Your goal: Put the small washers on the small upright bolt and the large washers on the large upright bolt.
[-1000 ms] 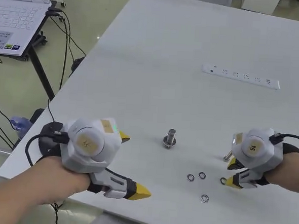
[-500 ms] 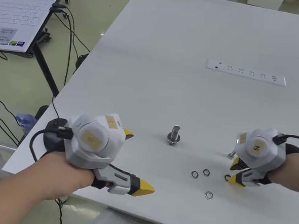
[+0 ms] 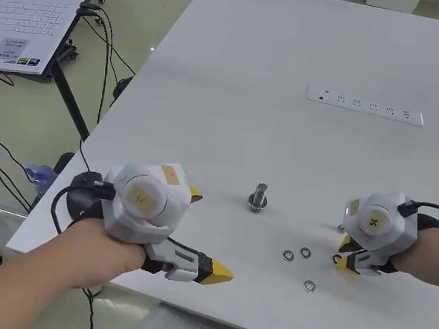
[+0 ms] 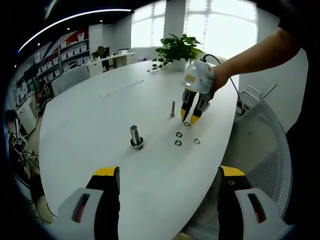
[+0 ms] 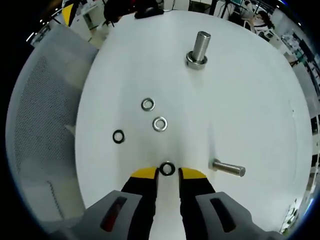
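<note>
1. A broad white table [image 3: 231,98] carried the work in a bright office with tall windows. A leafy green potted plant [image 4: 177,49] stood at the table's far end, and a white mesh chair [image 4: 260,132] sat by one edge.
2. A long white power strip [image 3: 365,107] lay flat well in from the table's edges. An open white laptop [image 3: 27,18] sat on a stand beyond the left edge.
3. Two bolts stood close to the near edge. The large grey steel bolt [image 3: 258,197] had its long axis vertical, threaded end up, on a broad base. The small thin steel bolt [image 4: 173,108] was also upright, just beside the right gripper [image 3: 344,253].
4. Four metal ring washers lay flat between the bolts and the near edge. Three loose washers [image 5: 160,123] formed a cluster, and one dark washer [image 5: 167,168] lay at the right gripper's tips.
5. The left gripper [image 4: 168,172] hovered over the near edge, towards the table's near left corner, with its jaws spread wide and nothing between them.
6. The right gripper's jaws stood a narrow gap apart, tips down at the table and flanking the dark washer. Whether they pinched it could not be told.
</note>
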The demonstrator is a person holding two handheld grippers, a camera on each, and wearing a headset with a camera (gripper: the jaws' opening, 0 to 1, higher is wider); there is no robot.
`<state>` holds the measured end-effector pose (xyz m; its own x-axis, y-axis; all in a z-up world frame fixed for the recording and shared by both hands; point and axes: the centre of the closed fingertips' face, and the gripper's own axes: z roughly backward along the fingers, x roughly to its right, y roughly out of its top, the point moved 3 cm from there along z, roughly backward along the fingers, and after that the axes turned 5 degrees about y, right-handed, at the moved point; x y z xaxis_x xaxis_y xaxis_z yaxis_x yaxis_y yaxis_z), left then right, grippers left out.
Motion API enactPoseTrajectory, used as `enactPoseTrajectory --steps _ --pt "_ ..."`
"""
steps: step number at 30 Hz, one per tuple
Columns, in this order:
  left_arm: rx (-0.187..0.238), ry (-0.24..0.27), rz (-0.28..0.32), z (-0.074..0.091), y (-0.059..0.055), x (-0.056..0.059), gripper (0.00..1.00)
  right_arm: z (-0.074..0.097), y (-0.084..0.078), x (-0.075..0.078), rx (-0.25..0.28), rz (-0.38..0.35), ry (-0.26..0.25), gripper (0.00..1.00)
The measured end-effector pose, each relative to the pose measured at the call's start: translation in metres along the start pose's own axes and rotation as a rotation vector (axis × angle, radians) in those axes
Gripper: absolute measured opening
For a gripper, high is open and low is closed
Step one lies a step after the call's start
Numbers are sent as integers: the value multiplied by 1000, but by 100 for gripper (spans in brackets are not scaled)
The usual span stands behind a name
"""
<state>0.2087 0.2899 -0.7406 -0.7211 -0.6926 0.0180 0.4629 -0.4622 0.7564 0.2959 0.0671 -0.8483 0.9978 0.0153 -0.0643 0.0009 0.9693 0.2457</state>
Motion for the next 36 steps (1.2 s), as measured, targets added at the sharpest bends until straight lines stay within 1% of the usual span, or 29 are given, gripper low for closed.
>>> enactPoseTrajectory --steps 2,6,9,15,24,26,28,33,36 --pt "2 1 -1 0 0 -1 80 0 0 0 -1 -7 -3 17" --pt "-2 0 -4 -1 0 -1 79 0 0 -3 -12 18 -10 15" --pt "-3 4 -9 -1 0 -2 79 0 0 -2 -4 0 -11 15" --pt "1 10 -7 2 0 -2 78 0 0 -3 -9 6 -21 15" --pt "4 12 -3 4 -1 0 77 -1 1 -1 -33 -51 -21 12" --pt "7 13 -2 5 -1 1 77 0 1 -1 -30 -59 -22 12" --pt "12 16 0 6 0 2 78 0 0 0 -11 -90 -19 11" --pt "14 20 -6 8 0 2 79 0 0 -4 -9 -62 -24 11" --pt "14 21 -5 10 0 3 78 1 -2 -5 -3 -77 -26 11"
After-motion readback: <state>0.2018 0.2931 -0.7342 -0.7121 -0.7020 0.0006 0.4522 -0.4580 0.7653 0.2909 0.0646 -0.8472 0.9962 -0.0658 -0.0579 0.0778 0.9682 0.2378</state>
